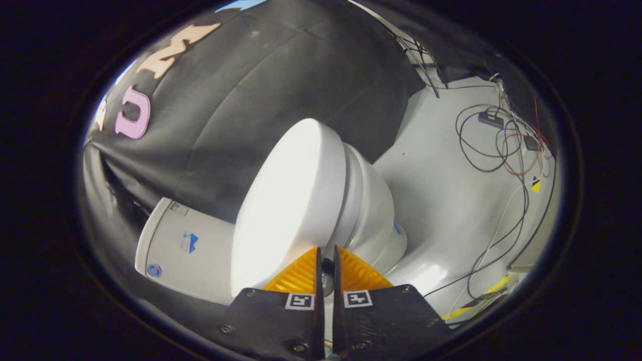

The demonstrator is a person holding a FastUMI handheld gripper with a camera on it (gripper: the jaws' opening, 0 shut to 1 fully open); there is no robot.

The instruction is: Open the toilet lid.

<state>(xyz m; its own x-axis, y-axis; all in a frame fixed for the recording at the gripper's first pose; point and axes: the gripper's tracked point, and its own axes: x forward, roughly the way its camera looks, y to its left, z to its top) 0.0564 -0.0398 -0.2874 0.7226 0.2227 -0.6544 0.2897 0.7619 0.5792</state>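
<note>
Gripper (326, 249) nearly closed (thin gap) against toilet lid (286, 200) edge

Toilet bowl (373, 200) (interior hidden by lid (286, 200))

We see a white toilet (371, 210) with its smooth oval lid (286, 200) closed flat on the seat (351, 195), just ahead of the fingers toward 11 o'clock. The tank (180, 250) joins the lid's hinge end at about 9 o'clock.
</note>
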